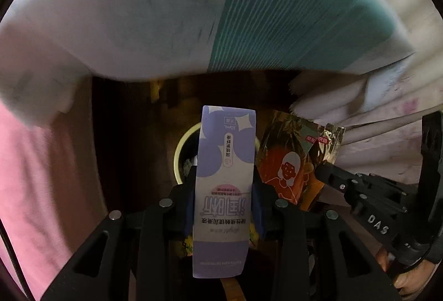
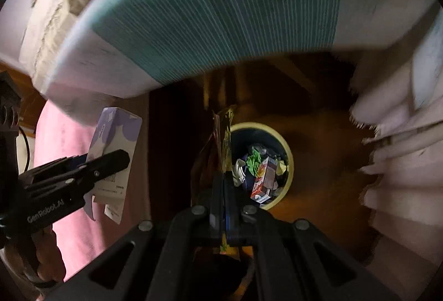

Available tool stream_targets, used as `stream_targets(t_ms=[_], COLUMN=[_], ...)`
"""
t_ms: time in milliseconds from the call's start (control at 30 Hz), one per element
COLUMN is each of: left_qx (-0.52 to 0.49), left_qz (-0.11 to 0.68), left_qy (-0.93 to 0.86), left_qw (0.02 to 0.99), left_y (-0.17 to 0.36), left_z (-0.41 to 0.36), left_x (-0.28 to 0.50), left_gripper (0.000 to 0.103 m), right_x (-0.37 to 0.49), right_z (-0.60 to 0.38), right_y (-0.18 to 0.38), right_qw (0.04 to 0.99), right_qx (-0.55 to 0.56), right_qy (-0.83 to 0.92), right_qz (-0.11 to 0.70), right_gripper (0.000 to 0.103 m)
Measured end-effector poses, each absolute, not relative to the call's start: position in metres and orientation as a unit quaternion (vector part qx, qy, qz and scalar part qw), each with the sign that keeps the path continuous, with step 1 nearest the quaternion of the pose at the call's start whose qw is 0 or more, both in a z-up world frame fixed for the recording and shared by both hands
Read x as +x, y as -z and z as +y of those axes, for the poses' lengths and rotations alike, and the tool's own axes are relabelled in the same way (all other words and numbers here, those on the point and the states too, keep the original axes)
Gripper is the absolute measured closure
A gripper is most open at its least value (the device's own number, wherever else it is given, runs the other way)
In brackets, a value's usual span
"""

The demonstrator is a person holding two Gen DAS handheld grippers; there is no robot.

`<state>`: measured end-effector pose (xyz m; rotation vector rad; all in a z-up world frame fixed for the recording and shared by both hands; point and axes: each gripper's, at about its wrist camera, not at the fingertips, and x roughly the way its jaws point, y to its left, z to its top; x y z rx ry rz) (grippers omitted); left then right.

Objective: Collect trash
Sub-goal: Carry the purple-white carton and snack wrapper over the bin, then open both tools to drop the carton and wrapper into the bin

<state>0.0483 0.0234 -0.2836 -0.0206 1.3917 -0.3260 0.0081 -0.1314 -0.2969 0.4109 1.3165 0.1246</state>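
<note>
My left gripper is shut on a purple and white carton, which stands upright between its fingers above a round bin. In the right wrist view the same carton shows at the left, clamped in the left gripper. My right gripper is shut on a thin gold and orange snack wrapper, seen edge-on. The left wrist view shows that wrapper face-on beside the carton, with the right gripper's fingers on it. The yellow-rimmed bin on the dark floor below holds several pieces of trash.
A mattress edge with a teal striped sheet arches over the top. Pink cloth hangs at the left, pale bedding at the right. Brown floor surrounds the bin. A hand grips the right tool.
</note>
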Motion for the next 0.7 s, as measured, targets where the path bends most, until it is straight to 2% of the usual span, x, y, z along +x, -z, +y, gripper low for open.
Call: stream_targets(t_ms=[133,433,500,533,567,600,633,667,700], left_qx=[-0.015,-0.026,-0.021,-0.02,-0.017,-0.016,-0.015,-0.015,-0.018], left_qz=[0.642,0.649,0.65,0.652,0.651,0.649,0.646,0.645,0.646], left_qy=[0.141,0.13,0.126,0.125,0.122,0.119,0.115,0.113,0.114], left_qw=[0.754,0.749,0.749,0.748,0.749,0.752,0.755,0.756,0.755], left_y=[0.343,0.464,0.485,0.491,0.499,0.503,0.504,0.508,0.512], left_z=[0.019,0.011,0.011,0.011,0.011,0.011,0.012,0.011,0.012], left_x=[0.055,0.062,0.063,0.065,0.067,0.066,0.066,0.066,0.066], left_gripper=[0.071,0.071,0.067,0.058,0.043,0.036,0.024,0.021,0.021], right_x=[0.016,0.045,0.05,0.052,0.053,0.053,0.053,0.05,0.048], right_z=[-0.131,-0.135,-0.137,-0.139,-0.141,-0.143,-0.144,-0.147,-0.148], right_y=[0.371,0.496,0.517,0.528,0.535,0.543,0.548,0.549,0.549], right_qw=[0.753,0.736,0.73,0.725,0.722,0.717,0.715,0.719,0.726], right_qx=[0.201,0.202,0.205,0.199,0.195,0.193,0.195,0.198,0.198], right_qy=[-0.053,-0.072,-0.069,-0.062,-0.058,-0.057,-0.061,-0.065,-0.07], right_qz=[0.625,0.642,0.649,0.656,0.662,0.667,0.668,0.662,0.655], right_gripper=[0.103,0.102,0.101,0.096,0.08,0.067,0.044,0.038,0.038])
